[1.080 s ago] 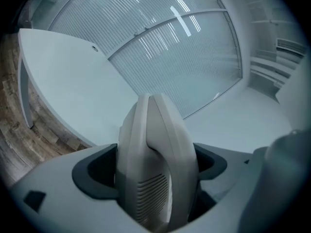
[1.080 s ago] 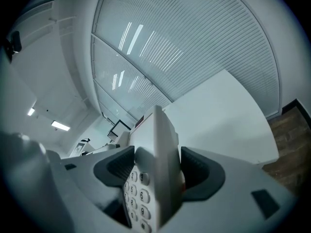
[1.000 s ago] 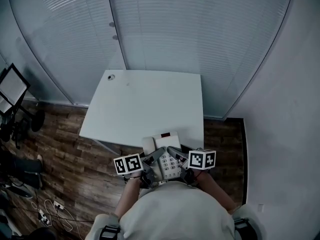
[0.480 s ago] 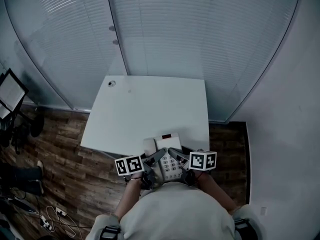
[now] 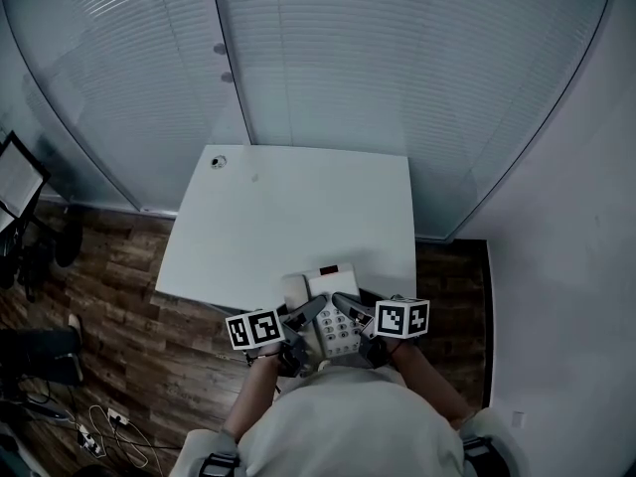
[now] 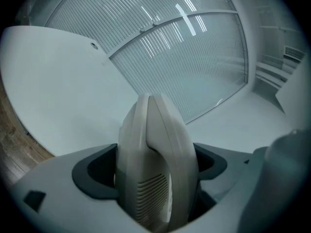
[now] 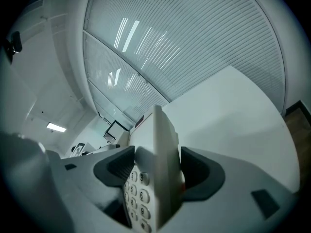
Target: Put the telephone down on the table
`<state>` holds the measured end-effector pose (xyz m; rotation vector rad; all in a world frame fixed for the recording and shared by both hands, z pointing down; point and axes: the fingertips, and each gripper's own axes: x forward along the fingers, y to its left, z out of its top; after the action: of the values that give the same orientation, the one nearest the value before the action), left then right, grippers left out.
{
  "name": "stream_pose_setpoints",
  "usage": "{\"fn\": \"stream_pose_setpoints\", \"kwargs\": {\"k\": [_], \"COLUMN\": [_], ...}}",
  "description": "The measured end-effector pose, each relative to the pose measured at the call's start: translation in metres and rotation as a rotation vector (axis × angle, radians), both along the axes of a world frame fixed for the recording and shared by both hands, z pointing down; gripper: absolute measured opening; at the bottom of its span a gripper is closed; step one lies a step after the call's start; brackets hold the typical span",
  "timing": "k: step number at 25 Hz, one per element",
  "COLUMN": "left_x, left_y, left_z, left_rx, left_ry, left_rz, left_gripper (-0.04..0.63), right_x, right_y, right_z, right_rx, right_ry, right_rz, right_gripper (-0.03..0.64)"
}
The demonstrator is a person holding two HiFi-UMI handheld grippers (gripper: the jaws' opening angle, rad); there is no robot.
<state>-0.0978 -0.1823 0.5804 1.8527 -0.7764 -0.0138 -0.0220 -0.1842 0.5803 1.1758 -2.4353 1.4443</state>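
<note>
Telephone (image 5: 331,286), display end pointing across table (image 5: 288,207), clamped by left gripper (image 5: 310,311), right gripper (image 5: 348,308).

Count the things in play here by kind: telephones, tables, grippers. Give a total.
telephone: 1
table: 1
grippers: 2 (left gripper, right gripper, each with its jaws on the telephone)
Total: 4

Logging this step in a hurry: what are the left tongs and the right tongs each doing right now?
Left tongs: shut on the telephone, handset side.
Right tongs: shut on the telephone, keypad side.
</note>
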Motion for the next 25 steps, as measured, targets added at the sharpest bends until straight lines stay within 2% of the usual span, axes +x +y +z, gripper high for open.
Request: {"fn": "stream_pose_setpoints", "kwargs": {"k": [11,25], "left_x": [0.008,0.025], "left_y": [-0.032,-0.110], "left_z": [0.007,0.025], "left_rx": [0.001,-0.032], "left_ry": [0.011,0.013], "left_rz": [-0.024,-0.030], "left_gripper": [0.433,0.433], "right_x": [0.008,0.024], "right_y": [-0.034,-0.112], "right_z": [0.005,0.024], "right_rx": [0.009,-0.035], "right_ry": [0.012,0.014], "right_rz": [-0.035,-0.042], "right_gripper": [0.308,0.307]}}
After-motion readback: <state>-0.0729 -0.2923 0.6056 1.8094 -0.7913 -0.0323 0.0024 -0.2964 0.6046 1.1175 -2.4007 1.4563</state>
